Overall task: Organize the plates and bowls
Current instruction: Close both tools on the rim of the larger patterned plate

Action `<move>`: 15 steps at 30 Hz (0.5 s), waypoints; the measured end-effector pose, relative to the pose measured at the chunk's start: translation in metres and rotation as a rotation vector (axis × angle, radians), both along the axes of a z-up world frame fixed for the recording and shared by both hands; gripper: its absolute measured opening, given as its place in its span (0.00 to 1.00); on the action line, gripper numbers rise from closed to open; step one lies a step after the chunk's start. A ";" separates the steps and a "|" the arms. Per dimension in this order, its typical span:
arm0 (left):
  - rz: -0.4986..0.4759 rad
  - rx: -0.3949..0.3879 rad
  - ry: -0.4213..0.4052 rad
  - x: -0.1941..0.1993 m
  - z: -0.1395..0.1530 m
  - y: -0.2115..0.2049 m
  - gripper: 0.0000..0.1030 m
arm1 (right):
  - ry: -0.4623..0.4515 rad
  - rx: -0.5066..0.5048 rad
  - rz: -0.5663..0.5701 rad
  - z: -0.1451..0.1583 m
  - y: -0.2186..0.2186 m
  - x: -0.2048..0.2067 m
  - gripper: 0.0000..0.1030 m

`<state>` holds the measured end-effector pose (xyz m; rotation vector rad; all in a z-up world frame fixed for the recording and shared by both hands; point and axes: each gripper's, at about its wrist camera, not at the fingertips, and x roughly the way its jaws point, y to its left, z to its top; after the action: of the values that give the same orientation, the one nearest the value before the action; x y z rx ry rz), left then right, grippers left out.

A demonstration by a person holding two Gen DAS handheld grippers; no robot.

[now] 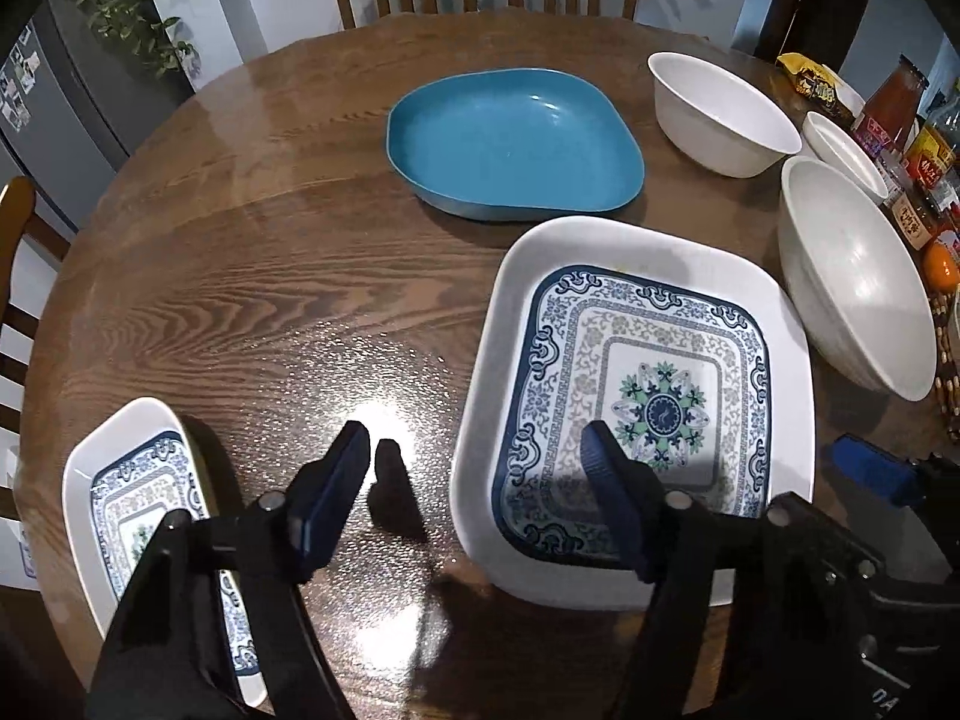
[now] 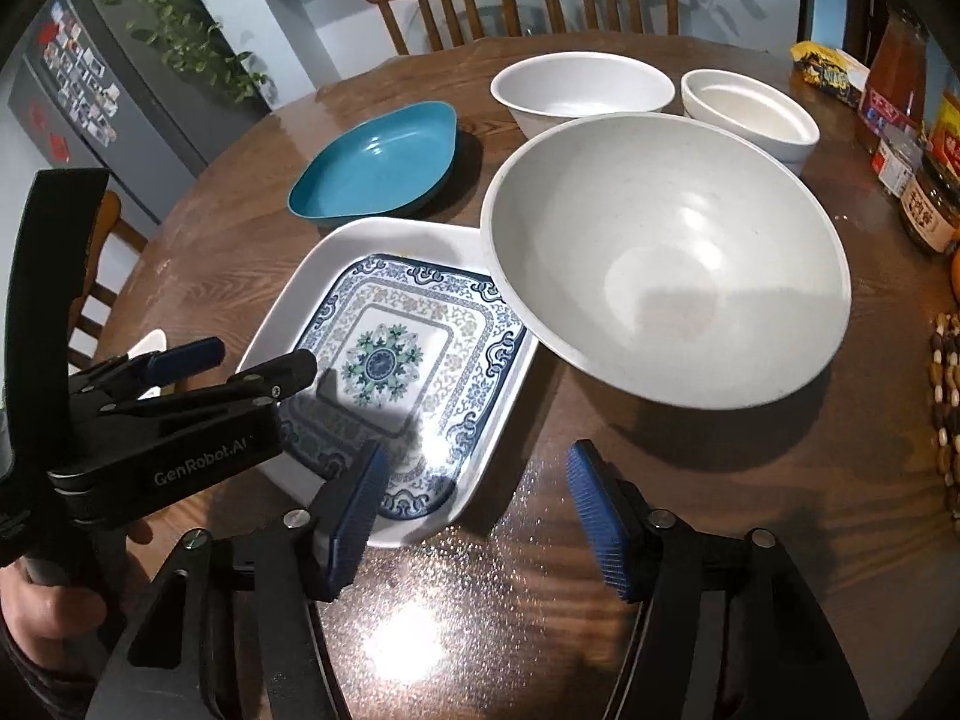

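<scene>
Both grippers' fingers apart, nothing held: left gripper (image 1: pixel 474 474) straddles the big patterned plate's (image 1: pixel 648 360) near-left rim, right gripper (image 2: pixel 474 510) its near-right corner, near the table's (image 1: pixel 270 300) front edge. My worry: big white bowl (image 2: pixel 666 258) leans on the plate's right side, so lifting w/o clearing it could tip it.

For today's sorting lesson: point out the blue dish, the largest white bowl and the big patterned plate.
blue dish (image 1: pixel 516 138): left wrist view, inner floor.
largest white bowl (image 2: pixel 666 264): right wrist view, inside bottom.
big patterned plate (image 1: pixel 663 414): left wrist view, central medallion.
</scene>
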<state>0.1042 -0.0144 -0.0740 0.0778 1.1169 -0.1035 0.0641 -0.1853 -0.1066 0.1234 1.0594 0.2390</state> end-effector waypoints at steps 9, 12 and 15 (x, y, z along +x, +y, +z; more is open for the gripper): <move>-0.032 -0.055 0.008 0.001 -0.003 -0.003 0.48 | 0.014 -0.022 0.002 -0.008 0.005 0.008 0.33; -0.050 -0.067 0.010 0.001 -0.003 -0.007 0.41 | 0.010 -0.030 0.016 -0.009 0.008 0.010 0.24; -0.048 -0.068 0.009 0.001 -0.003 -0.009 0.41 | 0.004 -0.043 0.018 -0.009 0.011 0.010 0.20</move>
<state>0.1049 -0.0230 -0.0773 0.0437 1.1195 -0.1842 0.0741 -0.1747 -0.1152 0.0761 1.0697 0.2319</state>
